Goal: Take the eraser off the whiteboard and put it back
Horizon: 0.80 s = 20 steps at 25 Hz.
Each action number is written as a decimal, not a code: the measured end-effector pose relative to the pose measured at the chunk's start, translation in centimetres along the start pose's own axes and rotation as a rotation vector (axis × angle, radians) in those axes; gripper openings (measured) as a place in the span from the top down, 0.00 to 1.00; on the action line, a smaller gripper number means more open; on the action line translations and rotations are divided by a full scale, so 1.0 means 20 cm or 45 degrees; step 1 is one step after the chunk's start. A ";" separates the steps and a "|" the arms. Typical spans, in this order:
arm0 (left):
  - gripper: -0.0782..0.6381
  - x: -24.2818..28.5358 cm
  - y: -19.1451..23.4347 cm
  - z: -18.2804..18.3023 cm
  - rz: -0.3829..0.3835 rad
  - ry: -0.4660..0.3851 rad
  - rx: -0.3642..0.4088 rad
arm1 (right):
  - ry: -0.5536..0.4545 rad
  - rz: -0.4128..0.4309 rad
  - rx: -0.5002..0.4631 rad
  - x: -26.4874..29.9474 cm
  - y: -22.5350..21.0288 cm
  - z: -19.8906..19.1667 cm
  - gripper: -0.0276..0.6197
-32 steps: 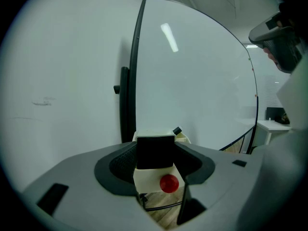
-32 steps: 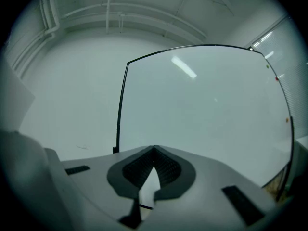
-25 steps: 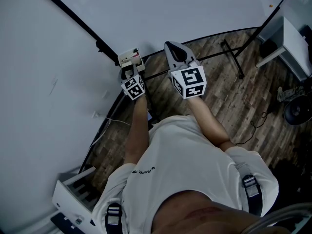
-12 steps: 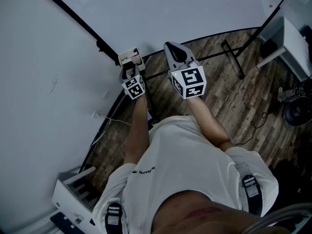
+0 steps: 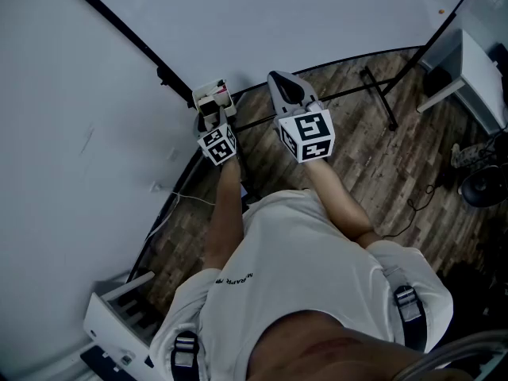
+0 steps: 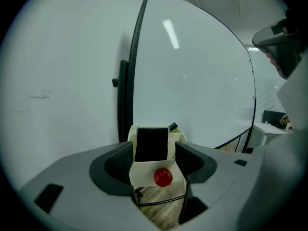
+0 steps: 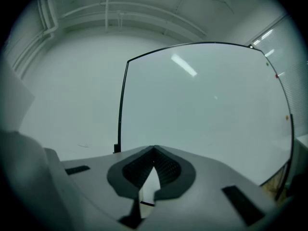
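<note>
Your left arm is stretched forward with the forearm nearly straight, and the left gripper is tipped a little downward at the lower corner of the whiteboard. Its jaws have just been opening and now stand apart. The eraser – a cream block with a black face and a red dot – sits between them, and the pads are not pressing on it. It is released, not grasped.

From the head view, the eraser rests against the board's dark frame at that corner, just ahead of the left gripper's marker cube.

Your right arm is bent at the elbow and reaches forward beside the left. It holds the right gripper level and pointed at the board, close to the left gripper but apart from it. Its own view shows the jaws clenched, the ribbed pads meeting at the tips with nothing caught between them, and the whiteboard filling the background. Both grippers hang above the wood floor – neither touches the board itself.
</note>
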<state>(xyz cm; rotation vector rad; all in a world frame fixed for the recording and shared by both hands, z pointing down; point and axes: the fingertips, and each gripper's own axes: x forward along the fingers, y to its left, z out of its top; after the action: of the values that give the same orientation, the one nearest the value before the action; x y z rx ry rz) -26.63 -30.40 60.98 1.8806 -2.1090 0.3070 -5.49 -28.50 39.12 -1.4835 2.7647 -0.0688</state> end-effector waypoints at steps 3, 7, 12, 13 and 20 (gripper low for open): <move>0.53 -0.02 -0.02 0.06 -0.003 -0.037 -0.003 | 0.005 -0.002 0.004 0.01 0.00 -0.01 0.95; 0.53 -0.06 -0.03 0.13 0.005 -0.071 0.006 | 0.003 -0.003 0.007 0.01 -0.01 -0.01 0.95; 0.53 -0.10 -0.02 0.17 0.016 -0.097 0.005 | 0.005 -0.006 0.006 0.01 -0.01 -0.02 0.95; 0.54 -0.11 -0.03 0.18 0.014 -0.102 0.006 | 0.006 -0.007 0.006 0.01 -0.02 -0.02 0.95; 0.62 -0.17 -0.10 0.31 -0.007 -0.155 0.056 | 0.002 -0.004 0.009 0.02 -0.01 -0.01 0.95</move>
<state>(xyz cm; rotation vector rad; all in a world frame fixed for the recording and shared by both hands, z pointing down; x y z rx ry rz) -24.80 -29.60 53.86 1.9765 -2.1919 0.2452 -5.45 -28.90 39.29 -1.4871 2.7607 -0.0796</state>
